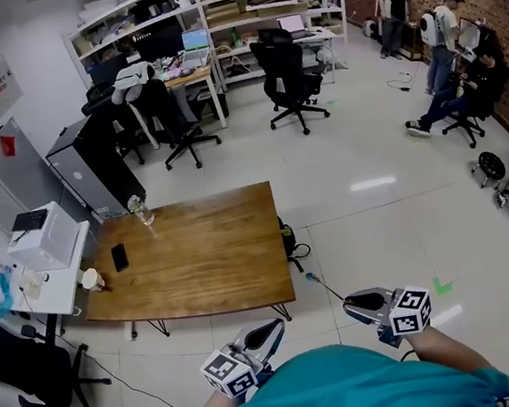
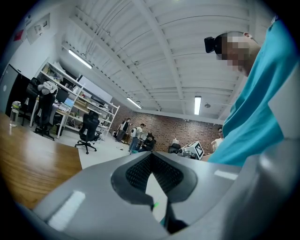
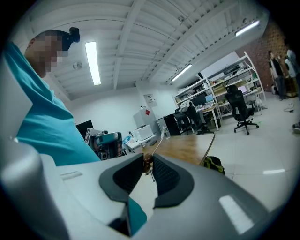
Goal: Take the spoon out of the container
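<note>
Right gripper view: my right tool point(image 3: 148, 159) is closed to a narrow gap on the spoon point(image 3: 156, 146). The pads pinch its brown end and the thin shaft runs on past the tips. In the head view the spoon point(image 1: 325, 289) sticks out of the right tool point(image 1: 350, 304) with its long axis pointing far and left. Its free end is over the floor point(image 1: 380, 217), just short of the near right corner of the counter point(image 1: 214, 251).

My left tool point(image 1: 276, 323) is held close to my body, jaws together at the tips with nothing between them.

The spoon looks clear of any container. A cup point(image 1: 90, 279) stands at the counter's left end, well apart from both tools. I cannot tell whether that is the container. To set the spoon down, I judge the right tool must go far and left.
</note>
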{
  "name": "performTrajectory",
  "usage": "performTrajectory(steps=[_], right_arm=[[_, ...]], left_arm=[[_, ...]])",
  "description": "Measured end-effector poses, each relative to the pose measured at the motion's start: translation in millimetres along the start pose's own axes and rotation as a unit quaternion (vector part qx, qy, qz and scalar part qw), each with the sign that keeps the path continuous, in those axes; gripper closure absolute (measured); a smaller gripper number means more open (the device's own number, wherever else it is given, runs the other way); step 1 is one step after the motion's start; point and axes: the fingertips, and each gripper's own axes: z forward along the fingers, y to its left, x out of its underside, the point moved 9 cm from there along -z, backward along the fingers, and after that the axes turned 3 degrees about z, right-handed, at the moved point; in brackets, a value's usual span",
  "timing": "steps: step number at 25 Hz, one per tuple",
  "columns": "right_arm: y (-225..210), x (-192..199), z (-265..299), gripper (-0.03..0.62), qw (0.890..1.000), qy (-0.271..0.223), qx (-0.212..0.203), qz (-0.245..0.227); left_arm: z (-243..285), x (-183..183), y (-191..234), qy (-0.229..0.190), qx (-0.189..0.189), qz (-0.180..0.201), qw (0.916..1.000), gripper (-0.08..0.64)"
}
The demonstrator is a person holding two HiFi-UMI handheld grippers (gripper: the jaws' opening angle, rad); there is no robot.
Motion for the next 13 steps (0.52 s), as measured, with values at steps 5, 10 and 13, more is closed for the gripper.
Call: performTrajectory(steps=[5,10,13], right_arm=[[-3.8,-2.5,0.6,0.528,1.0,0.002,0.0,-0.003],[-8.7,-5.3,-2.5,0.528,1.0,0.008,-0.003,-0.006],[-9.3,-5.2,-2.2,0.528,1.0,0.007,-0.003,-0.004]], left_arm=[[2.3,-0.4,2.8,0.001,0.001,0.003,1.0,0.56],[10.2,1.3,2.3,0.0,-0.001,-0.003,1.0,0.56],[10.3,2.6,2.6,0.0,-0.001,-0.003,1.0,0.56]])
